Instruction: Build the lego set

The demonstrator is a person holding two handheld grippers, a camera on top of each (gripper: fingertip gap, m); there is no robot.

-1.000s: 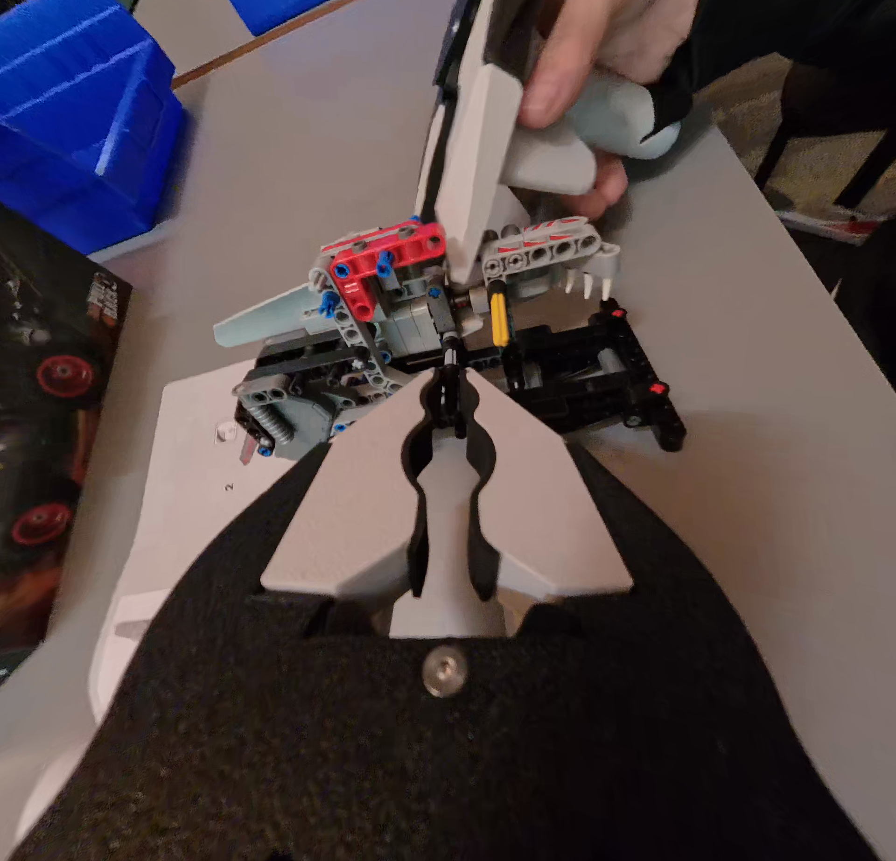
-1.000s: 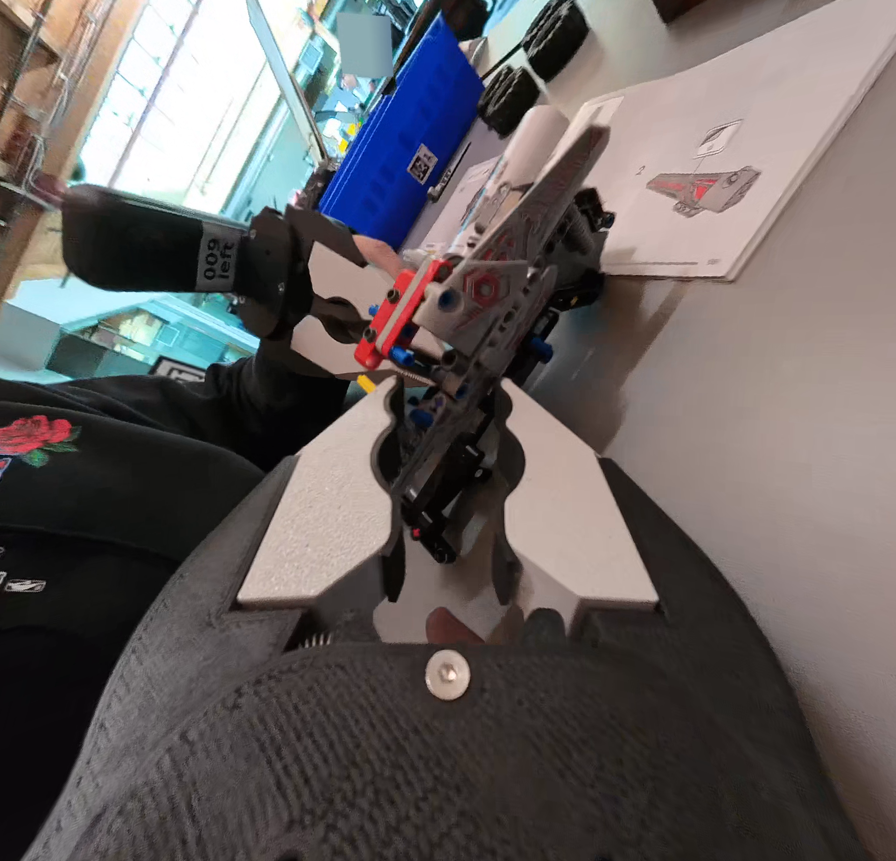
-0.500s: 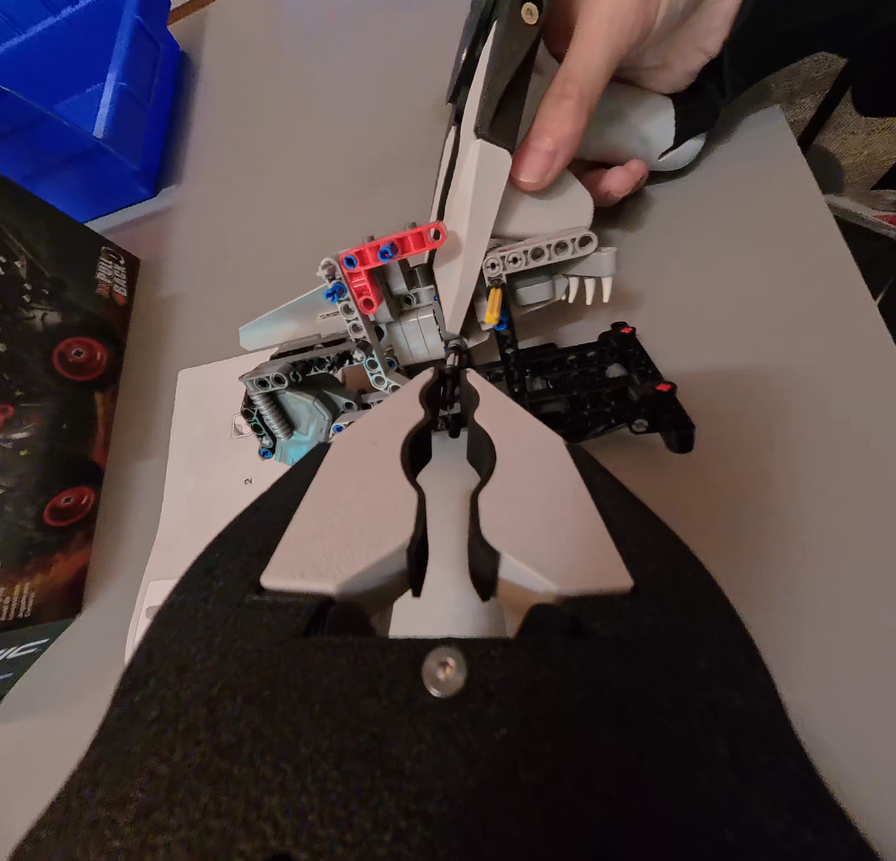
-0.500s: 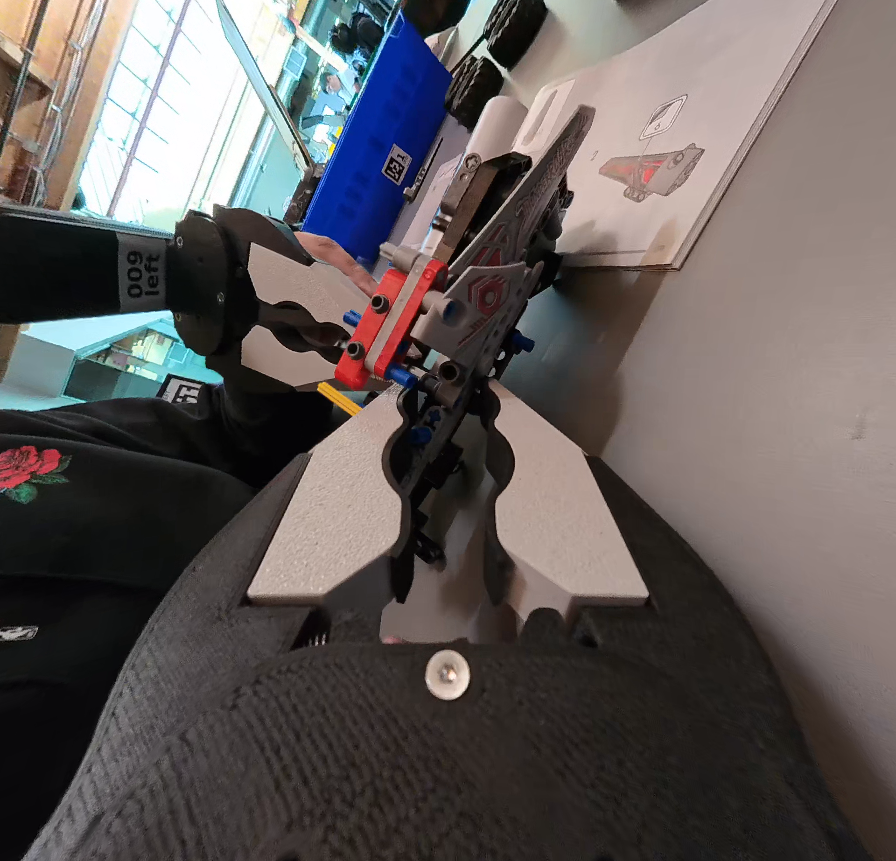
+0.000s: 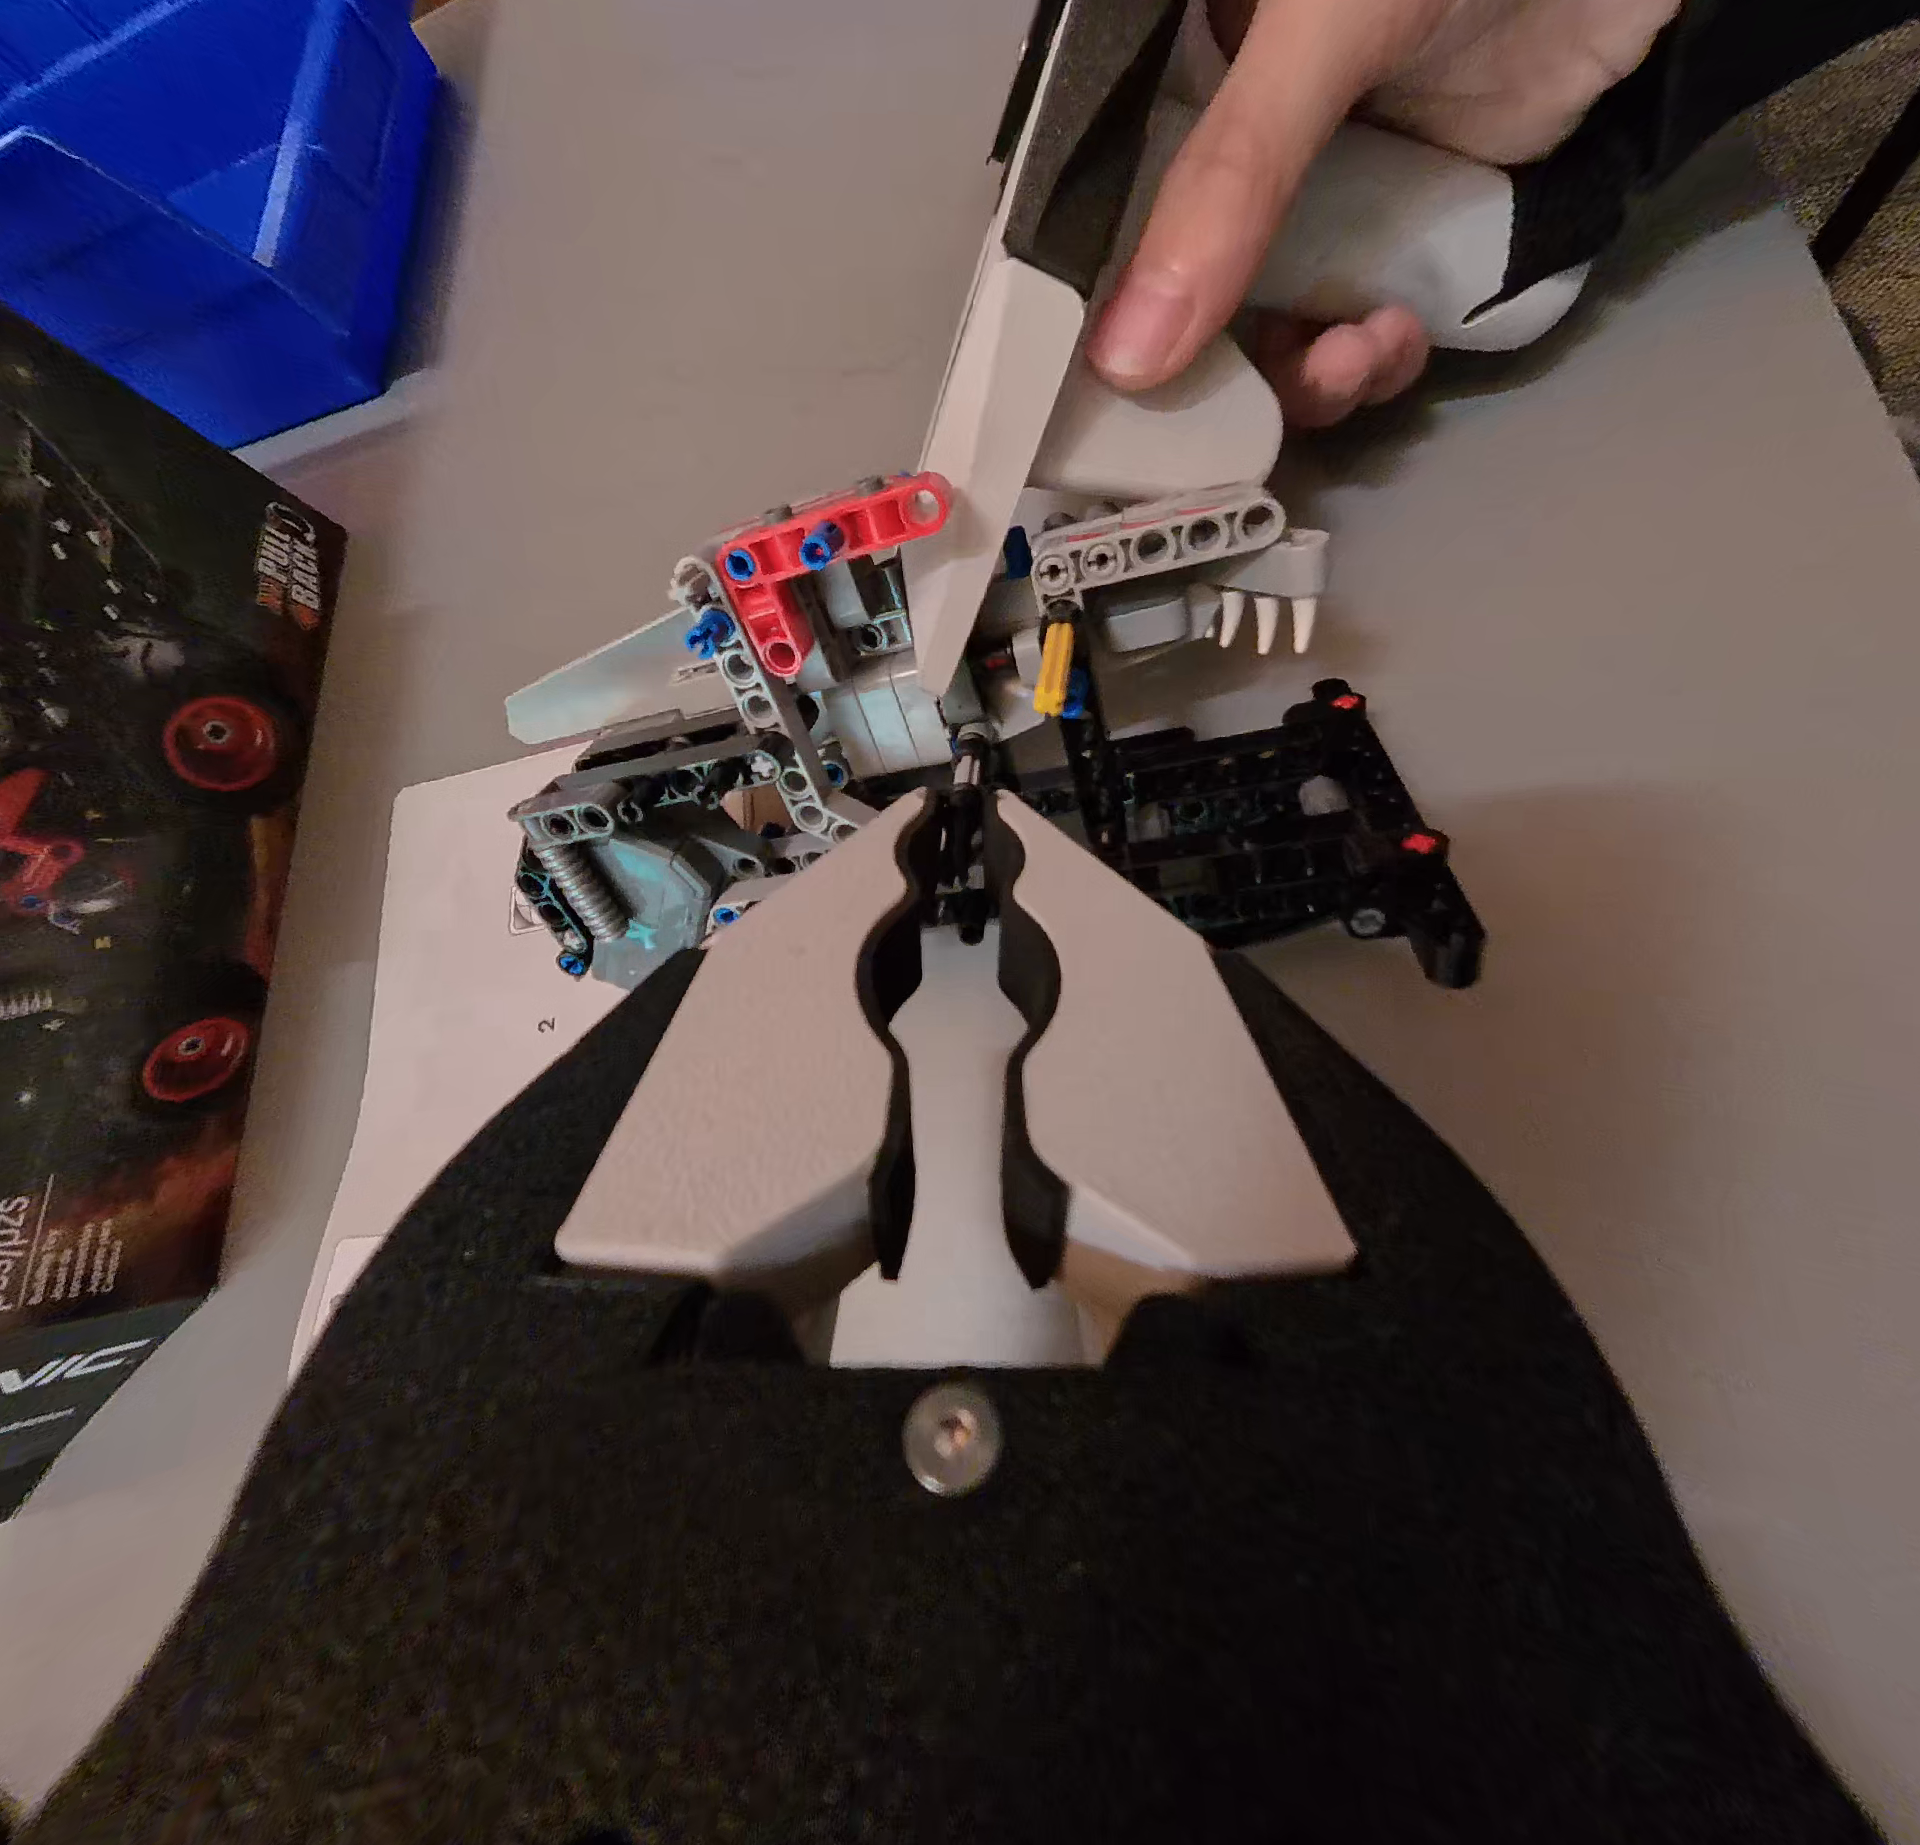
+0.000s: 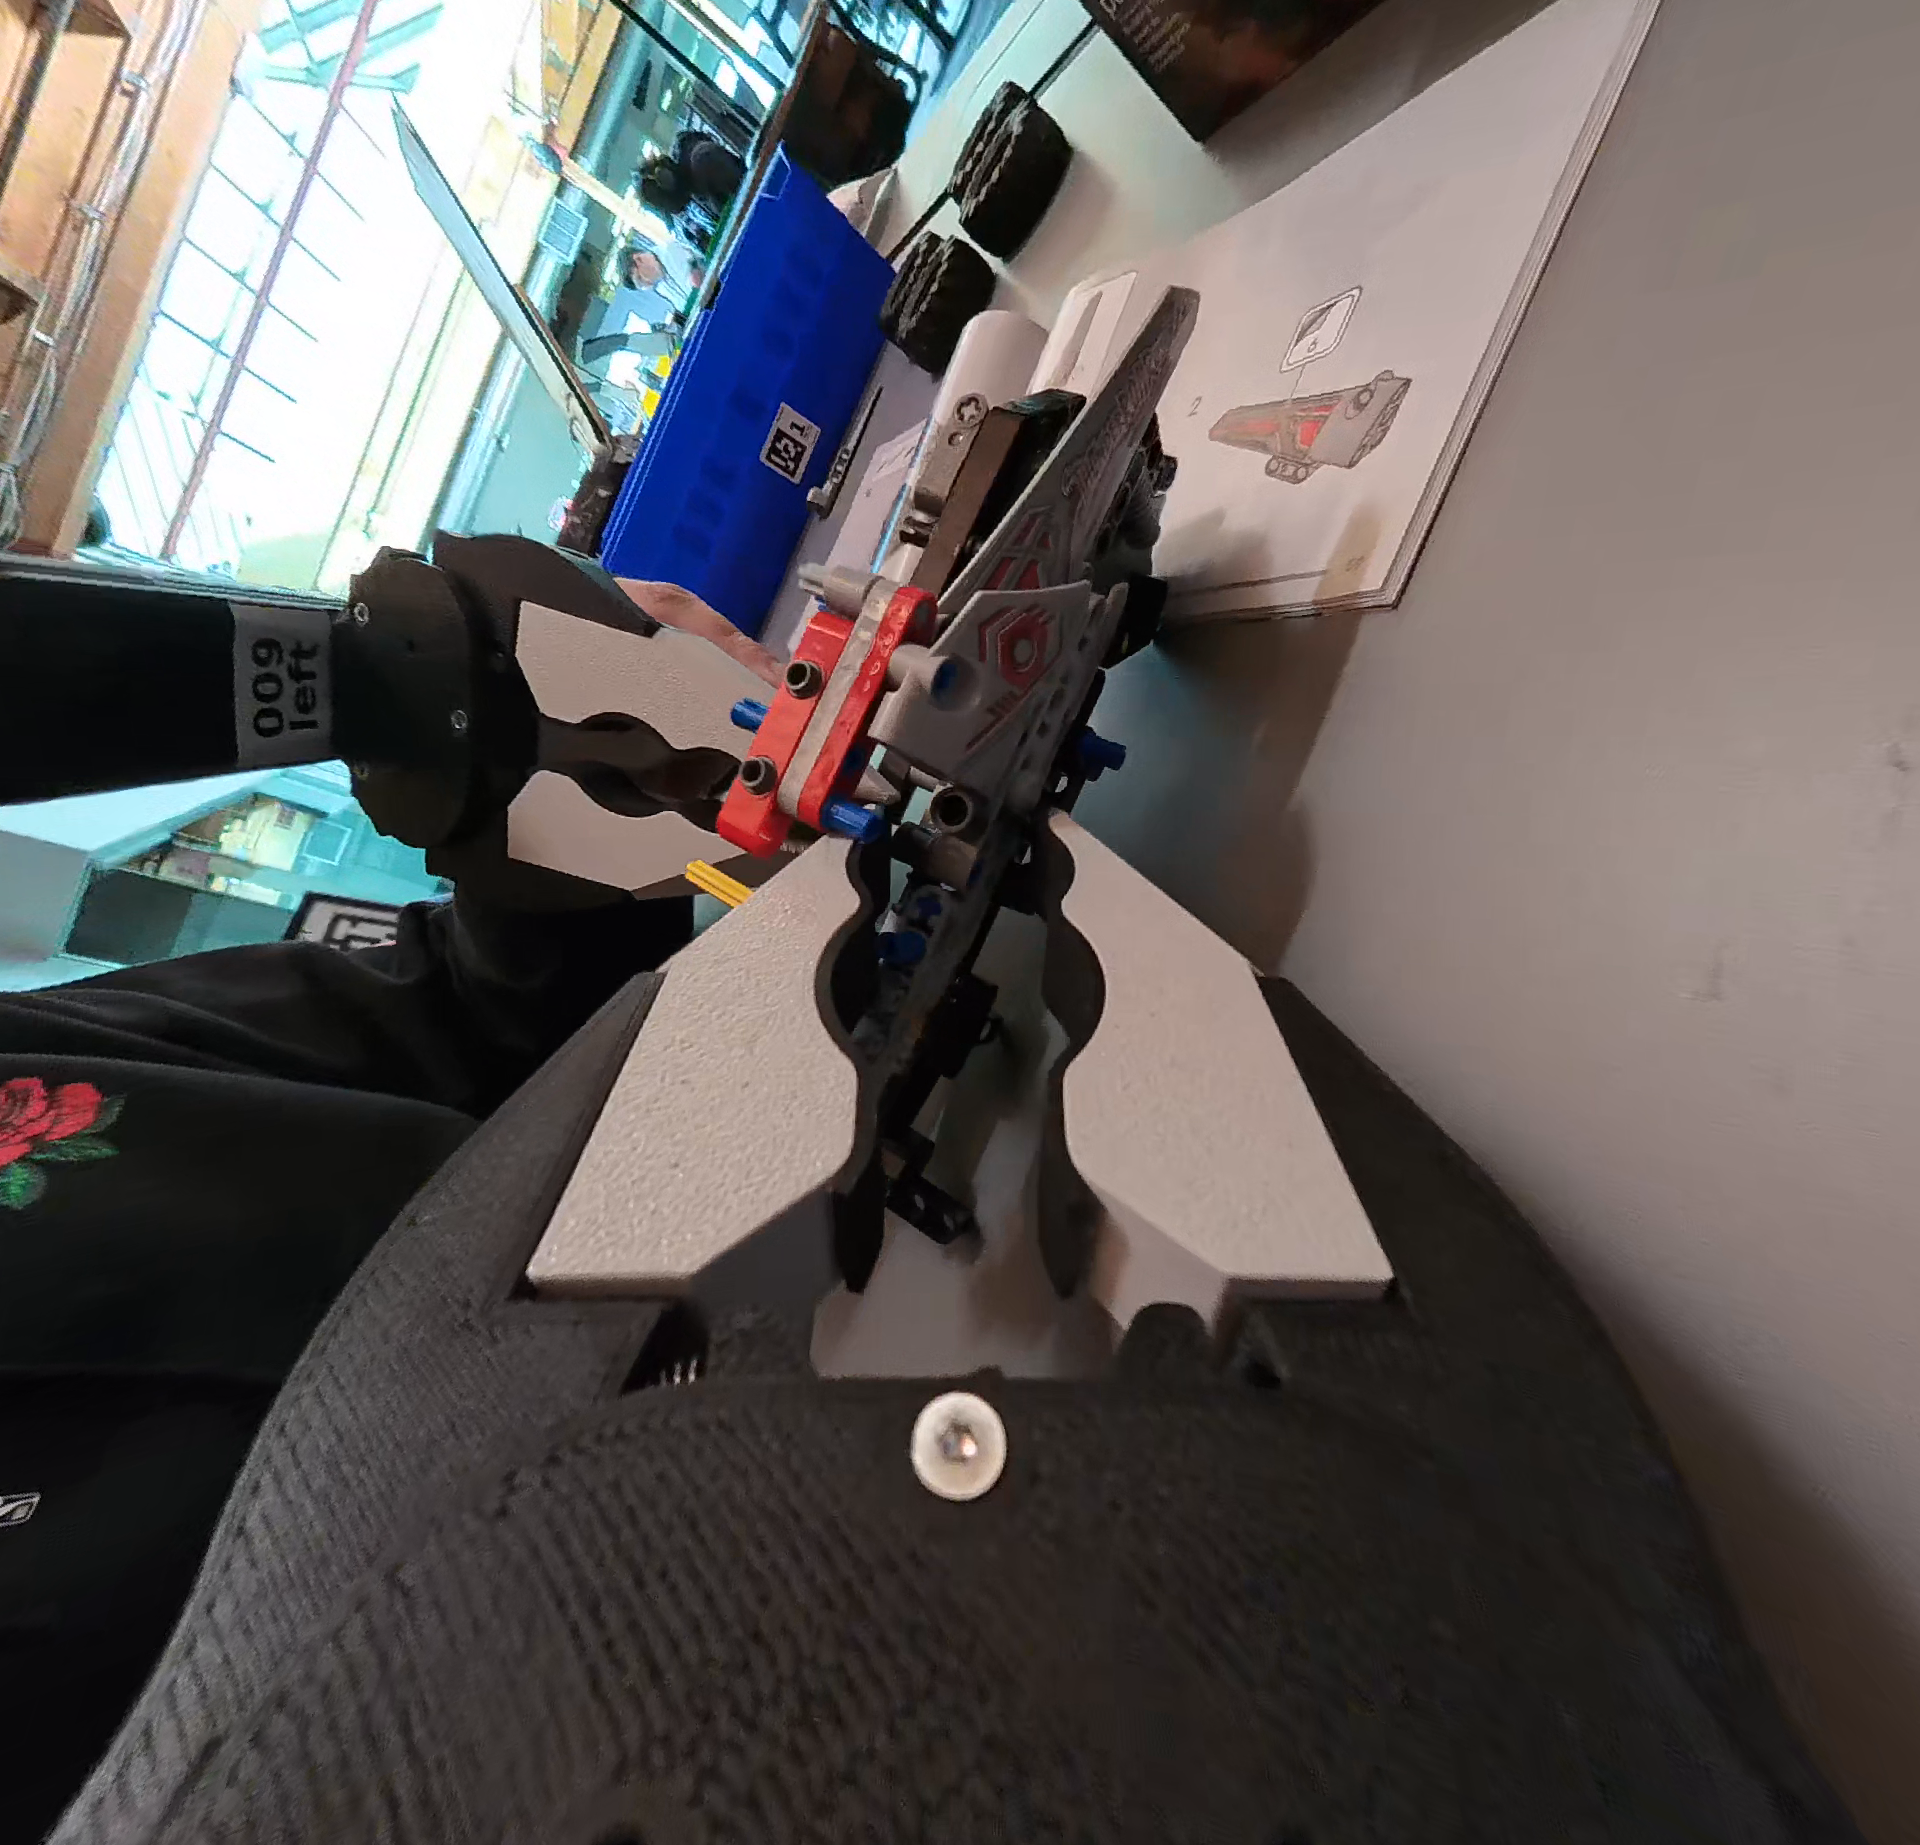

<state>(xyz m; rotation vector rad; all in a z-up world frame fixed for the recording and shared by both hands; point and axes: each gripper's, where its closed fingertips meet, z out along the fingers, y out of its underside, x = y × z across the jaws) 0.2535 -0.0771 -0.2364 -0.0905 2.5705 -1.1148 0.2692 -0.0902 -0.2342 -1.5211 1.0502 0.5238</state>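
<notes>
The partly built lego model point(image 5: 862, 694) lies on the grey table, with grey beams, a red L-shaped beam point(image 5: 821, 559), white teeth and a black chassis frame point(image 5: 1268, 819). My left gripper point(image 5: 961, 819) is shut on a thin black part at the model's near side. My right gripper point(image 6: 951, 860) is shut on the model's black frame. It shows in the left wrist view point(image 5: 951, 673), coming down from above in a person's hand. In the right wrist view the model point(image 6: 997, 673) stands tilted and the left gripper point(image 6: 717, 767) reaches in behind the red beam point(image 6: 831, 725).
An open instruction booklet point(image 5: 457, 922) lies under the model's left end and also shows in the right wrist view point(image 6: 1455, 289). The set's dark box point(image 5: 125, 756) and a blue bin point(image 5: 187, 154) lie to the left. Black tyres point(image 6: 1008, 174) stand beyond the booklet.
Both grippers keep their hold. The right gripper and the hand have come lower and nearer over the model, and the model has swung a little with the grip.
</notes>
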